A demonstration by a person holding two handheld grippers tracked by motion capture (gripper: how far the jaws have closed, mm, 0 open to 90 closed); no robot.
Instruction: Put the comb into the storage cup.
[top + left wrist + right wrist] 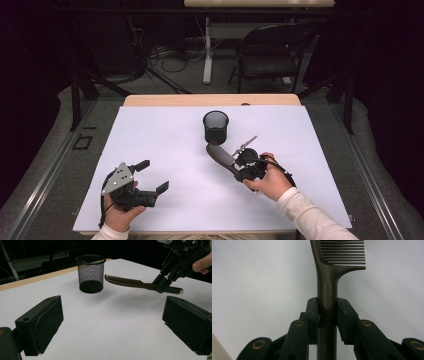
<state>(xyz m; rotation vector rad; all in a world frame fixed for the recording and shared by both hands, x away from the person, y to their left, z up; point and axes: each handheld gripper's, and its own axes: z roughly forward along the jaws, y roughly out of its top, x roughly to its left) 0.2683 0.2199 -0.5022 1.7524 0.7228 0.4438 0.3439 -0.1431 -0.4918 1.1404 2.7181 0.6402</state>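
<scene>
The right hand-held gripper [327, 315] is clamped on the handle of a dark comb [130, 283], held clear above the white bench [165, 145]. The comb's toothed end lies just beside the black mesh cup [215, 127]. The left hand-held gripper [154, 176], well apart from the cup, stands wide open with nothing between its jaws.

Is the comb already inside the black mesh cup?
No, the comb is in the air beside the mesh cup, clamped by its handle in the right gripper.

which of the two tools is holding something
The right tool, shut on the comb by its handle, near the mesh cup. The left tool is open, with nothing between its jaws.
</scene>
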